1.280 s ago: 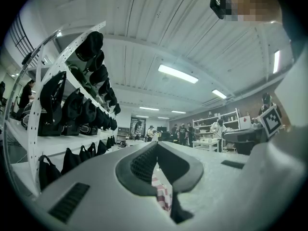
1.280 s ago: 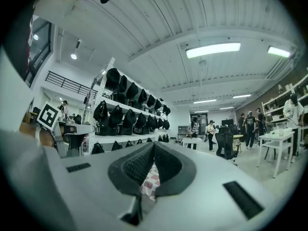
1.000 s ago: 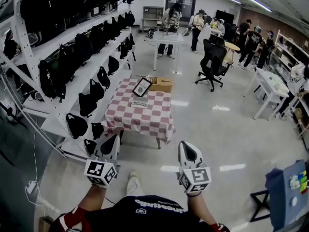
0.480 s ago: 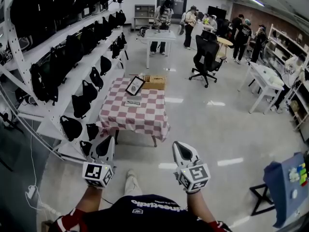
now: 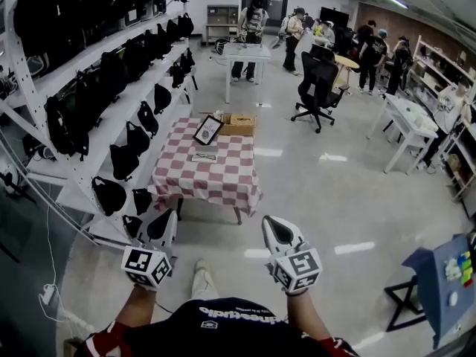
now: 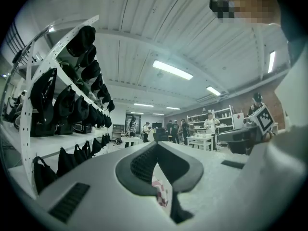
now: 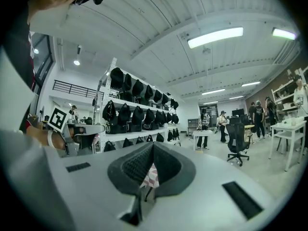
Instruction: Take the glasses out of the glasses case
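Broadly, the largest fixture is a white shelf rack (image 5: pixel 80 188) loaded with black bags (image 5: pixel 123 161); it runs along the left side of the checkered table (image 5: pixel 216 181). That table, under a red-and-white cloth, stands on the open floor and serves as the reference point. A black office chair (image 5: pixel 318 88) stands beyond the table and to its right, well apart from it. Several people stand at other tables farther back.

Both grippers are held level on the near side of the table, well apart from it and over bare floor. The left gripper (image 5: pixel 169 218) has its jaws closed tip to tip with nothing between them. The right gripper (image 5: pixel 272 225) is likewise closed and empty.

On the table's far edge sits a wooden box (image 5: pixel 239 125). A dark frame (image 5: pixel 207 130) leans tilted just beside the box, to its left. Nearer the table's middle lies a small flat item (image 5: pixel 204 156), probably the glasses case, though it is too small to confirm. Neither gripper touches it.
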Action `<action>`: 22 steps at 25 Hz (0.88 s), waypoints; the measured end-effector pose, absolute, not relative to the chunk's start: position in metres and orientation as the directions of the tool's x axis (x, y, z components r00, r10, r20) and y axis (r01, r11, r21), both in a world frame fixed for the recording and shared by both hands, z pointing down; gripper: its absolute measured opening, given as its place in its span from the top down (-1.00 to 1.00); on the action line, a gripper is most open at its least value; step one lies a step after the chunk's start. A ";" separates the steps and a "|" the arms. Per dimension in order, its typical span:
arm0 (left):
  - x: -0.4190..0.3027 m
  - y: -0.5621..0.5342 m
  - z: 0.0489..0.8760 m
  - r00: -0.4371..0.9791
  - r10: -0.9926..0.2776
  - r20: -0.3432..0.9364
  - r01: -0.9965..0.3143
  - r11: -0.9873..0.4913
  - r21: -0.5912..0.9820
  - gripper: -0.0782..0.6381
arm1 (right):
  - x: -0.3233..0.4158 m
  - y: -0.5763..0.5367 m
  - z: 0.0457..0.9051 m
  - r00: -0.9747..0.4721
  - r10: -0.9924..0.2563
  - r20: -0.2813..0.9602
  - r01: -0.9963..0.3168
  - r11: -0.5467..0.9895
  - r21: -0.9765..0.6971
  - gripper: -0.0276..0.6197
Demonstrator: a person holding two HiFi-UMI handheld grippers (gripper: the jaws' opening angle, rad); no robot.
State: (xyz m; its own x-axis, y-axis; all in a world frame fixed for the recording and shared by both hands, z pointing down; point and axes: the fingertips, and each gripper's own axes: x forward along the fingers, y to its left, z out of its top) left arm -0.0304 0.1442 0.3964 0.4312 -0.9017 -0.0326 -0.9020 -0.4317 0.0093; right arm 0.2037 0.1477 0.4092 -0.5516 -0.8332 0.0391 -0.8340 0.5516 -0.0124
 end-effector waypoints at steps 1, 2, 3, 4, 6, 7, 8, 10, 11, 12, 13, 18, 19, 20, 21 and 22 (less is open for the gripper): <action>-0.032 0.143 0.397 0.428 -0.903 -0.032 -0.904 -0.428 0.010 0.76 | 0.203 0.147 0.409 -0.551 -0.834 0.035 -0.835 0.551 -0.009 0.91; -0.034 0.143 0.398 0.424 -0.905 -0.030 -0.905 -0.424 0.008 0.76 | 0.203 0.146 0.409 -0.549 -0.835 0.031 -0.836 0.549 -0.006 0.91; -0.036 0.143 0.398 0.420 -0.907 -0.029 -0.907 -0.421 0.010 0.76 | 0.203 0.145 0.409 -0.546 -0.837 0.027 -0.838 0.546 -0.003 0.91; -0.037 0.142 0.398 0.418 -0.908 -0.029 -0.908 -0.418 0.015 0.76 | 0.204 0.144 0.409 -0.543 -0.839 0.022 -0.840 0.543 -0.002 0.91; -0.037 0.141 0.398 0.415 -0.909 -0.029 -0.909 -0.416 0.026 0.76 | 0.206 0.141 0.406 -0.535 -0.845 0.003 -0.845 0.535 -0.009 0.91; -0.037 0.140 0.398 0.415 -0.909 -0.027 -0.909 -0.416 0.027 0.76 | 0.208 0.140 0.404 -0.529 -0.849 -0.012 -0.849 0.529 -0.016 0.91; -0.036 0.139 0.397 0.415 -0.909 -0.026 -0.909 -0.416 0.026 0.76 | 0.210 0.138 0.400 -0.520 -0.854 -0.025 -0.853 0.521 -0.023 0.91; -0.035 0.138 0.397 0.417 -0.909 -0.025 -0.908 -0.417 0.026 0.76 | 0.213 0.136 0.397 -0.508 -0.860 -0.046 -0.860 0.509 -0.033 0.91; -0.035 0.137 0.397 0.417 -0.909 -0.026 -0.908 -0.417 0.027 0.76 | 0.213 0.135 0.396 -0.502 -0.864 -0.050 -0.863 0.503 -0.038 0.91; -0.036 0.136 0.396 0.416 -0.909 -0.028 -0.909 -0.417 0.028 0.76 | 0.214 0.134 0.395 -0.495 -0.868 -0.048 -0.867 0.497 -0.044 0.91; -0.036 0.135 0.396 0.415 -0.909 -0.029 -0.909 -0.416 0.027 0.76 | 0.214 0.133 0.396 -0.492 -0.869 -0.048 -0.868 0.494 -0.047 0.91; -0.038 0.130 0.393 0.407 -0.913 -0.038 -0.913 -0.408 0.024 0.76 | 0.215 0.128 0.398 -0.498 -0.865 -0.064 -0.864 0.501 -0.055 0.91; -0.038 0.130 0.393 0.406 -0.913 -0.038 -0.913 -0.407 0.025 0.76 | 0.214 0.128 0.398 -0.497 -0.866 -0.060 -0.864 0.500 -0.056 0.91; -0.039 0.130 0.393 0.405 -0.914 -0.037 -0.914 -0.406 0.025 0.76 | 0.214 0.127 0.398 -0.496 -0.866 -0.055 -0.865 0.499 -0.056 0.91; -0.040 0.130 0.393 0.404 -0.914 -0.036 -0.914 -0.405 0.023 0.76 | 0.213 0.127 0.399 -0.496 -0.867 -0.051 -0.865 0.498 -0.056 0.91; -0.041 0.130 0.394 0.402 -0.915 -0.034 -0.915 -0.403 0.022 0.76 | 0.212 0.126 0.400 -0.496 -0.867 -0.049 -0.865 0.499 -0.056 0.91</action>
State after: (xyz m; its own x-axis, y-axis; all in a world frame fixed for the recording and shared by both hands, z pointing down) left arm -0.0412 0.1299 0.3939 0.4017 -0.9151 -0.0345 -0.9151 -0.4026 0.0224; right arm 0.2122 0.1260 0.3999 -0.4964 -0.8667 -0.0485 -0.8650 0.4986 -0.0560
